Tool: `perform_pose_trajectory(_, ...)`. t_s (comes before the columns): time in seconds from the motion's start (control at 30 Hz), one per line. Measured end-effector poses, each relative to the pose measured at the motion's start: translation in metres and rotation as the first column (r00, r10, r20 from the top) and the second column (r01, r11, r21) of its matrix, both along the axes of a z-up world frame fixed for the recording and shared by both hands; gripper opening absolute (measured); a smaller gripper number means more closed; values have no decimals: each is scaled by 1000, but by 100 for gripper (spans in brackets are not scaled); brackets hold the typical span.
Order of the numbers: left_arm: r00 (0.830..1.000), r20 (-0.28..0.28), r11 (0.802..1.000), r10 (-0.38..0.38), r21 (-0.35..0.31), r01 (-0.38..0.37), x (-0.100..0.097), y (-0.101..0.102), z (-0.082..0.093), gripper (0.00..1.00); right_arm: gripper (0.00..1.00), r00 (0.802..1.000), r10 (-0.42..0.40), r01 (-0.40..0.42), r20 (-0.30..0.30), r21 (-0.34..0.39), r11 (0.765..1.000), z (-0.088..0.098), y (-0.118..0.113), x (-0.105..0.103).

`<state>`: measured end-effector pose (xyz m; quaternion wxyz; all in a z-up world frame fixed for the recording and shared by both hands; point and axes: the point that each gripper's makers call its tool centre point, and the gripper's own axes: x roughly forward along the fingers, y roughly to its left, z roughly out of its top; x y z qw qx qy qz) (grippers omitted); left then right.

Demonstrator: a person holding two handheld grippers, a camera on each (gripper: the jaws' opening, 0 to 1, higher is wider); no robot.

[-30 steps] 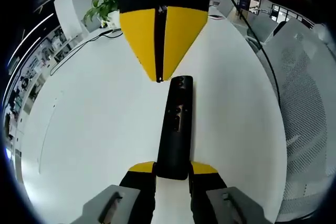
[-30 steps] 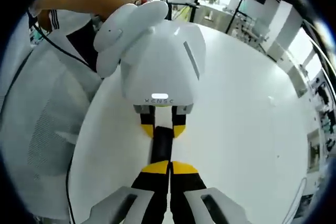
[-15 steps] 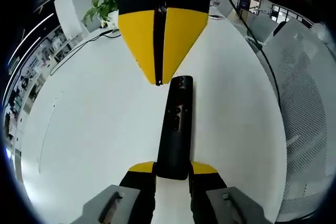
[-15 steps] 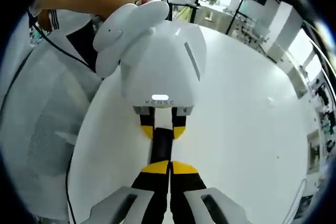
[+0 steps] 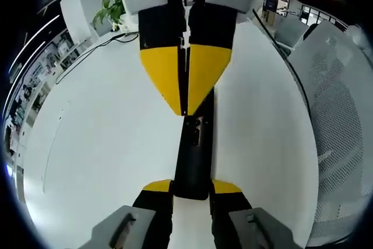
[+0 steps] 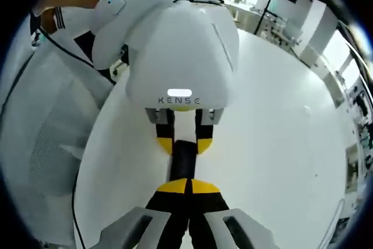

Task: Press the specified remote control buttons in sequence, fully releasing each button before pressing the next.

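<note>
Open-plan office or lab space: large white table (image 5: 99,138), mesh-back office chair (image 5: 341,115) beside it, potted plant (image 5: 112,9) at the far end, cables (image 5: 87,52) trailing across the tabletop, shelving (image 5: 32,80) and glass partitions (image 5: 291,10) behind.

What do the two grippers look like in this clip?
Both match. The left gripper has black jaws with yellow tips on grey mounts; seen from the right gripper view, it wears a glossy white shell marked KENSE with a small lit bar. The right gripper has the same black jaws, yellow wedge tips and grey mounts.
</note>
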<state>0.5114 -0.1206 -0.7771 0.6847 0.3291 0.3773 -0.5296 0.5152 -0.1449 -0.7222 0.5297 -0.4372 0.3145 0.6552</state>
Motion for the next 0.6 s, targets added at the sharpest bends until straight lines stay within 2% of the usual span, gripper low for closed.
perform_pose_trajectory(0.6,1000,2,1000,1,-7,-1,1,0,0,23,0,999,8,-9,-31,-44,999,-34,-1,-8)
